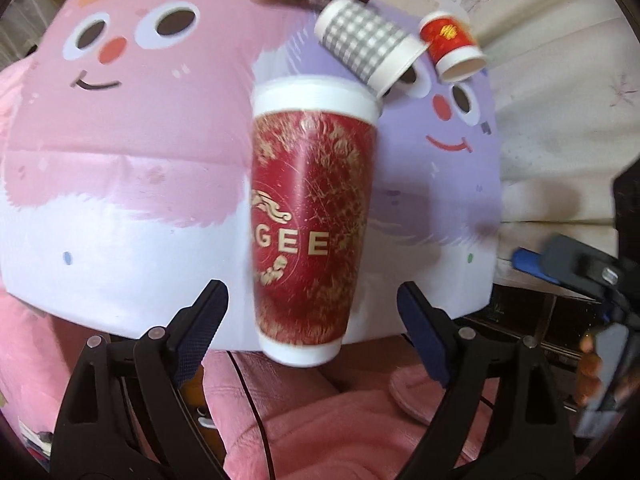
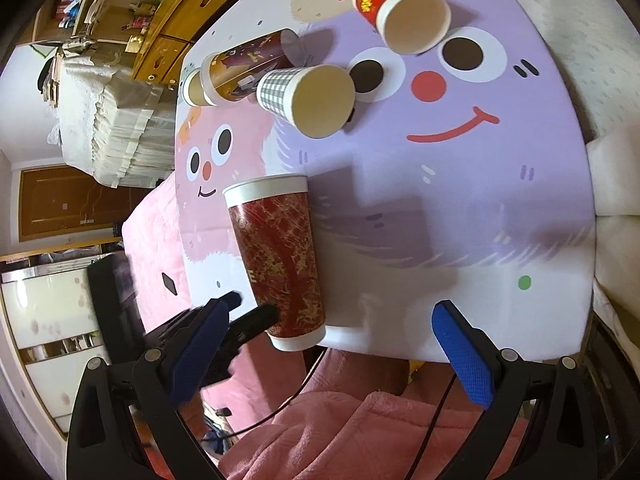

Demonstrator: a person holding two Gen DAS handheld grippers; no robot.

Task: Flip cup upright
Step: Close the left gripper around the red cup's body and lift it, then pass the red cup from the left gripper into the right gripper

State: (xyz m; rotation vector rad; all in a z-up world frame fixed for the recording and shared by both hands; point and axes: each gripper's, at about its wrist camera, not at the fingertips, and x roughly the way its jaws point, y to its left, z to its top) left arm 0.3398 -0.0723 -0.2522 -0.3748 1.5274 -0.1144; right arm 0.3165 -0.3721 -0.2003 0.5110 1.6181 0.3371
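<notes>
I see the tall red cup (image 1: 310, 220) standing on the mat (image 1: 132, 240) near its front edge, between the left gripper's (image 1: 312, 316) wide-spread fingers, untouched. Right gripper (image 2: 336, 336) also gapes wide, empty. Checked cup (image 2: 308, 98) and small red cup (image 2: 400, 14) lie tipped farther back.

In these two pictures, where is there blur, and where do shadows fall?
Left wrist view: the tall red cup is smeared by motion, the right claw also blurred. Right wrist view: sharper; the checked cup and small red cup cast soft shadows on the mat; edges bend from the fisheye.
</notes>
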